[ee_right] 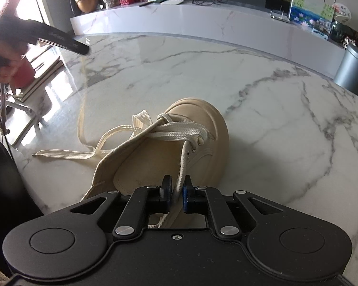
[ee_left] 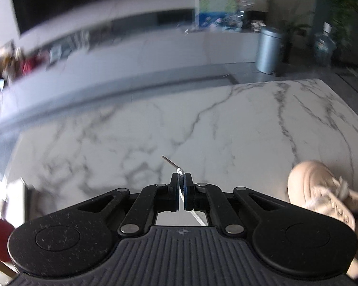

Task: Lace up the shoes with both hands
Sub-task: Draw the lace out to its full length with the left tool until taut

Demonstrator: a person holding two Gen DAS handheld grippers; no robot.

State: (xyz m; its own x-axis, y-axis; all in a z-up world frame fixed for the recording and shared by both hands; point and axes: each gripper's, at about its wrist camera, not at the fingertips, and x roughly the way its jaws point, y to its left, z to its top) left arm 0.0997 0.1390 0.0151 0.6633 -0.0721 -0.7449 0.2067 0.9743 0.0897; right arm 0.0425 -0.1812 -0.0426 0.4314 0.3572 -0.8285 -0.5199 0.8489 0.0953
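Observation:
A beige canvas shoe (ee_right: 179, 147) lies on the white marble table (ee_right: 274, 119), toe pointing away; it also shows at the right edge of the left wrist view (ee_left: 322, 190). My right gripper (ee_right: 177, 188) is shut on a cream lace strand (ee_right: 183, 162) that comes out of an eyelet just ahead of it. My left gripper (ee_left: 181, 178) is shut on the lace tip (ee_left: 171, 163), whose thin end sticks out past the pads. In the right wrist view a hand holds the left gripper (ee_right: 59, 38) raised at the upper left, with a blurred lace strand (ee_right: 83, 90) rising to it. Another loose lace end (ee_right: 59, 153) lies flat on the table.
A long white counter (ee_right: 202, 19) with ornaments and a router runs behind the table. A grey bin (ee_right: 350, 69) stands at the far right, with a water bottle (ee_left: 324, 47) beside it. The table's left edge (ee_right: 66, 90) borders a chair and floor.

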